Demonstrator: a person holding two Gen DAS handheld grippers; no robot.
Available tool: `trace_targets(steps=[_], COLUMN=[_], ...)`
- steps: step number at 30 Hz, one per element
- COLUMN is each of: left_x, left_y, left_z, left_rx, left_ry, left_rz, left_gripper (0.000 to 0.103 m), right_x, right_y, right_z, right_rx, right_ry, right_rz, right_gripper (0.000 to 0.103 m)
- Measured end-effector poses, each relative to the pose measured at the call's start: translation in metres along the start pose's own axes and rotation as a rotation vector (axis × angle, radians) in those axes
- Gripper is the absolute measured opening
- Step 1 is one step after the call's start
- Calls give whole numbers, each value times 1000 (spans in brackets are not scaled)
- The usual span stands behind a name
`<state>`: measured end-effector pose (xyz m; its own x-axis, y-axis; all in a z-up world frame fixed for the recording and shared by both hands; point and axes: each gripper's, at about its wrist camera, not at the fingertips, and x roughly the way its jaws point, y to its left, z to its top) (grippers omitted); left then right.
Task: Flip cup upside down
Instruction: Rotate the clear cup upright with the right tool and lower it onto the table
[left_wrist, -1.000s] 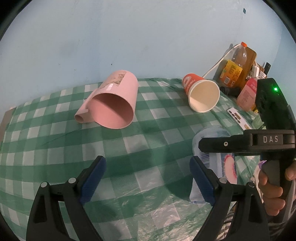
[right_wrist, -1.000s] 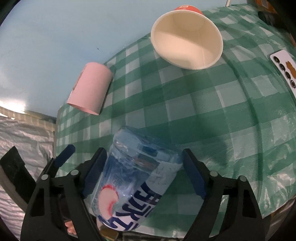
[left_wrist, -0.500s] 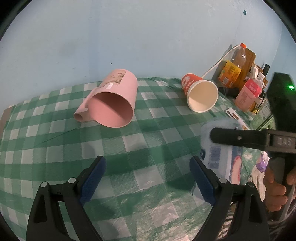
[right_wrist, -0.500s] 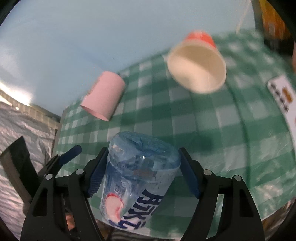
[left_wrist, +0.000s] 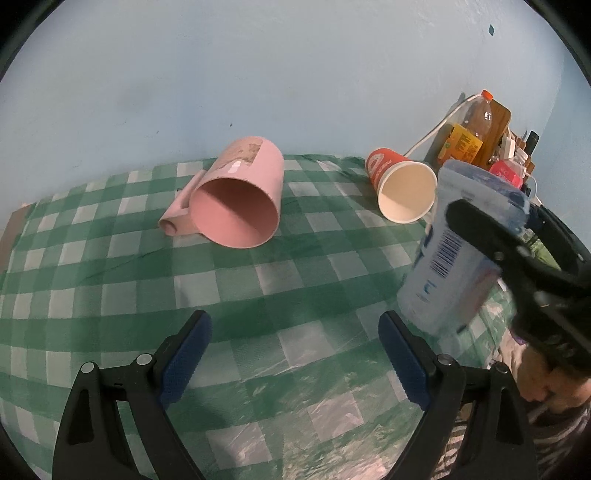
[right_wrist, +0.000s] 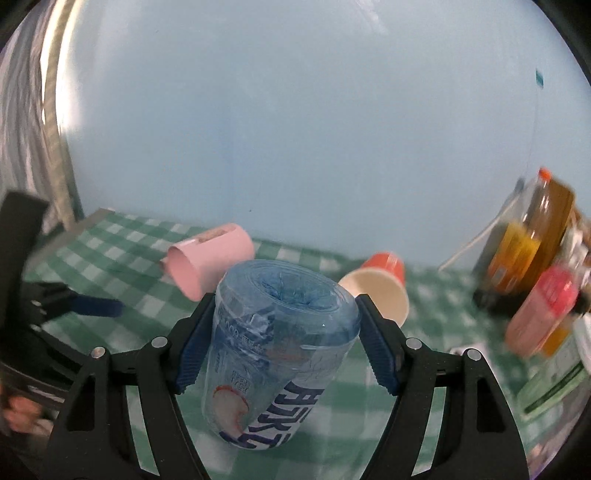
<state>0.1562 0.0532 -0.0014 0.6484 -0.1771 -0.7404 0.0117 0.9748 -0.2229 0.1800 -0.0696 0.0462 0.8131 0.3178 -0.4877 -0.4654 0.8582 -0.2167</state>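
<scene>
Cup (right_wrist: 280, 343), clear blue plastic with printed label, sits clamped between the blue pads of the right tool (right_wrist: 284, 343), base pointing away from the camera and mouth toward it, raised off the surface (left_wrist: 147, 277). That grip across the body looks chosen so a wrist roll can turn it mouth-down. In the left view it hangs at 3 o'clock. The left tool (left_wrist: 291, 354) stands apart, holding nothing. A pink mug (left_wrist: 236, 203) at 11 o'clock and a paper cup (left_wrist: 402, 188) at 1 o'clock lie on their sides on green checked cloth. Bottles (right_wrist: 528, 251) crowd the pale blue wall.
</scene>
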Motion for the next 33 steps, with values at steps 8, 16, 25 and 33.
trace_targets(steps=[8,16,25,33], left_x=[5,15,13,12], left_y=[13,19,15,15], left_z=[1,2,2,2], left_rx=[-20,-32,-16,-18], left_ry=[17,48,44,41], left_rz=[10,1,-3,-5], left_gripper=[93,93,93,93], right_x=[22,27,20,14], right_y=[11,11,12,6], right_z=[-3,-17,-24,-21], right_rx=[-59,-41,-38,-4], right_ry=[-31,6,21,15], right_rz=[-59,-37,-3,22], right_gripper=[75,75,77,81])
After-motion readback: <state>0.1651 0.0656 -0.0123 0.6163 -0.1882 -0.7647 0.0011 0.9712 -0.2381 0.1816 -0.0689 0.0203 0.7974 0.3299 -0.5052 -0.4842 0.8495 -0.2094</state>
